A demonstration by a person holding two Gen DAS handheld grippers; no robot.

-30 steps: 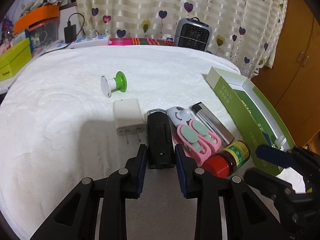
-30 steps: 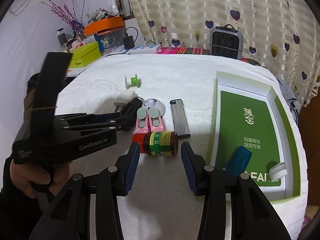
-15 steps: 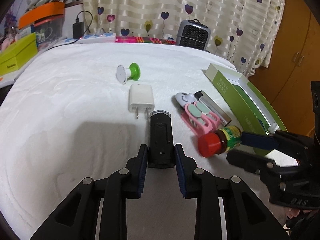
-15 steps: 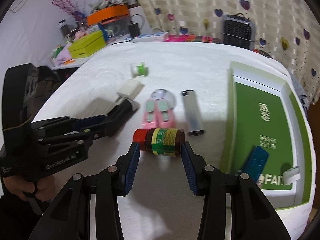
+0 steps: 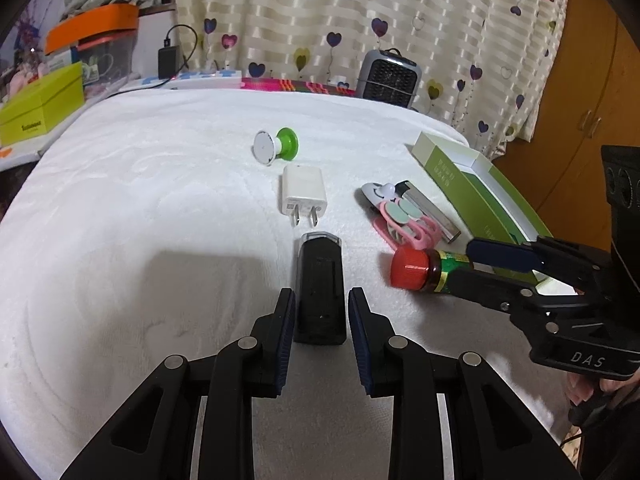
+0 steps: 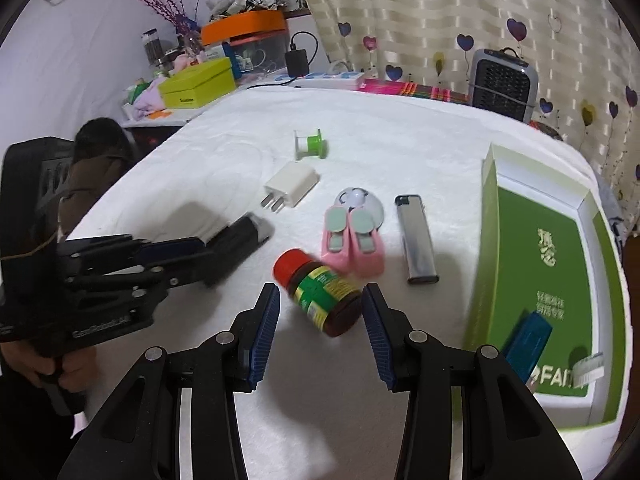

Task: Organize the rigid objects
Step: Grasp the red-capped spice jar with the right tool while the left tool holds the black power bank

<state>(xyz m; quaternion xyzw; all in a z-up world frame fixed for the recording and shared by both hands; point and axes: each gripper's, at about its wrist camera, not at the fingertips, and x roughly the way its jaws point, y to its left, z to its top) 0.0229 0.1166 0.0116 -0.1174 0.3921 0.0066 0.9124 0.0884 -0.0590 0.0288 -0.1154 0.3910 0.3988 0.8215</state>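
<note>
Both half-open, left tool (image 5: 321, 312) grips black device (image 5: 320, 284), right tool (image 6: 320, 312) jar (image 6: 320, 292).

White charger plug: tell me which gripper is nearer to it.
Left. The left gripper, holding the black device, sits just below the white charger plug; the right gripper is further, around the red-capped jar.

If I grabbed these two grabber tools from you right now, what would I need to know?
Left gripper: closed on the black device, one end of it between the pads.
Right gripper: closed around the red-capped jar, held tilted.
In the green box already: a blue item and a white cap.
On the white cloth, not yet sorted: white charger, green spool, pink clips, silver lighter.
Left to do, probably: place both held items, then gather the rest.
</note>
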